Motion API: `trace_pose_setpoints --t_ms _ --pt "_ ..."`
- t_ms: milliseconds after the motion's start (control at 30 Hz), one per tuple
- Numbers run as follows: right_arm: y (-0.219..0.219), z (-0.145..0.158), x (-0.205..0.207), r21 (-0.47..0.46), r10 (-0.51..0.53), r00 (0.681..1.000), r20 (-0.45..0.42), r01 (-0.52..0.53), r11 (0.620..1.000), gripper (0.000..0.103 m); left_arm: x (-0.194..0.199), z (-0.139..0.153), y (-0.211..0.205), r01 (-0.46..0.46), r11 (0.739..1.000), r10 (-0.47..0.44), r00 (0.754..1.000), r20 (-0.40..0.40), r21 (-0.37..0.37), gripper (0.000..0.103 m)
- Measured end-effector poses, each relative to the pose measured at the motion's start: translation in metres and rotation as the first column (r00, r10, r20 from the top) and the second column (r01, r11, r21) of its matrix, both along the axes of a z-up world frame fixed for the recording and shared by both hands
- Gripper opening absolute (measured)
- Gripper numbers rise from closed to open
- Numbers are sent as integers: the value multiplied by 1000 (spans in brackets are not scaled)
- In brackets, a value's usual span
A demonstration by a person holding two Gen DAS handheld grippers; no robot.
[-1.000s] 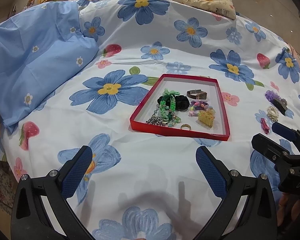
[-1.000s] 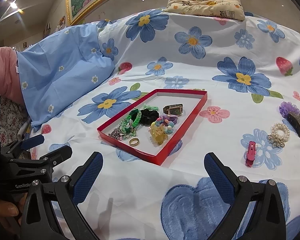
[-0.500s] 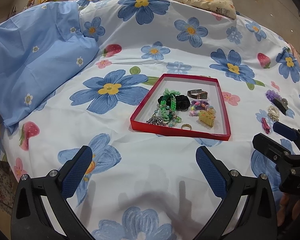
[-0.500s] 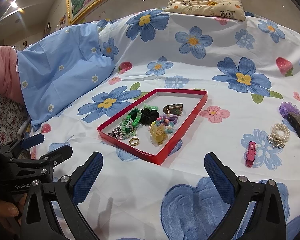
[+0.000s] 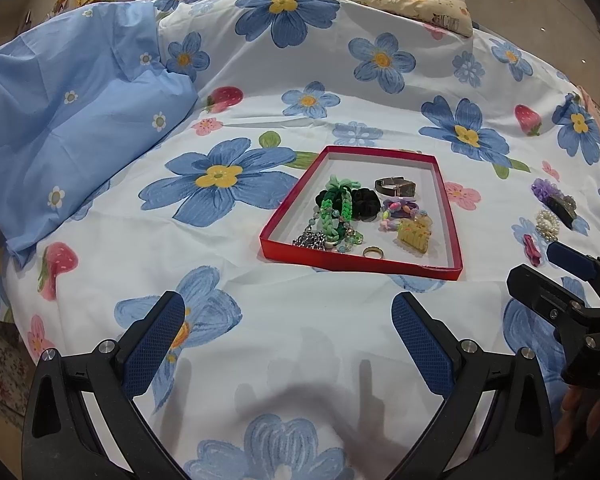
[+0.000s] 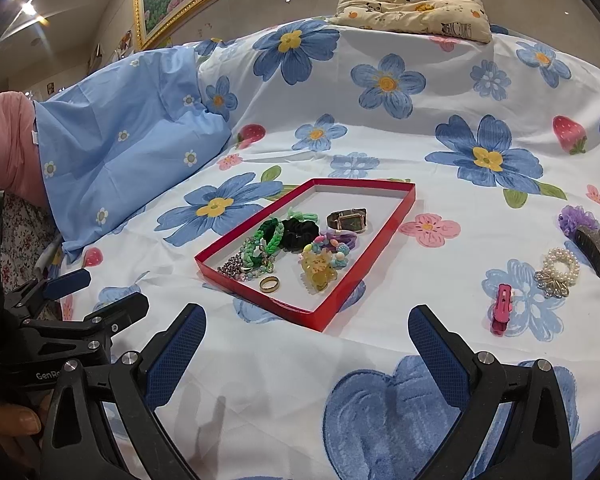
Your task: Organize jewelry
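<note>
On the flowered bedspread (image 6: 260, 364) the red tray (image 6: 384, 236) holds a watch (image 6: 348, 219), gold ring (image 6: 269, 283), hair ties and a yellow claw clip (image 6: 319, 272). Only the right wrist view shows the pink clip (image 6: 502, 307) and pearl bracelet (image 6: 560, 266) clearly; in the left view the right gripper (image 5: 556, 276) partly hides them. Left gripper (image 5: 288, 340) and right gripper (image 6: 306, 350) gape wide, holding nothing.

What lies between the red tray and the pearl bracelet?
In the right wrist view, only bedsheet separates red tray from pearl bracelet.
</note>
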State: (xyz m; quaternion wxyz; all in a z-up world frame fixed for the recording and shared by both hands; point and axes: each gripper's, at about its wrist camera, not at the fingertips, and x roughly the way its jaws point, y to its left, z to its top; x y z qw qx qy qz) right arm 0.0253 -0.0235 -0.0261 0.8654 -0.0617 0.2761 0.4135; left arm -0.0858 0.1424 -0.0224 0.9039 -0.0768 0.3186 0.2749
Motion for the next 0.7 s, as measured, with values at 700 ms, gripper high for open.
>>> trace_pose_setpoints --t_ms 700 --pt "0 4 3 3 1 1000 3 -1 1000 102 4 -1 -4 7 1000 -7 1000 -4 -3 103"
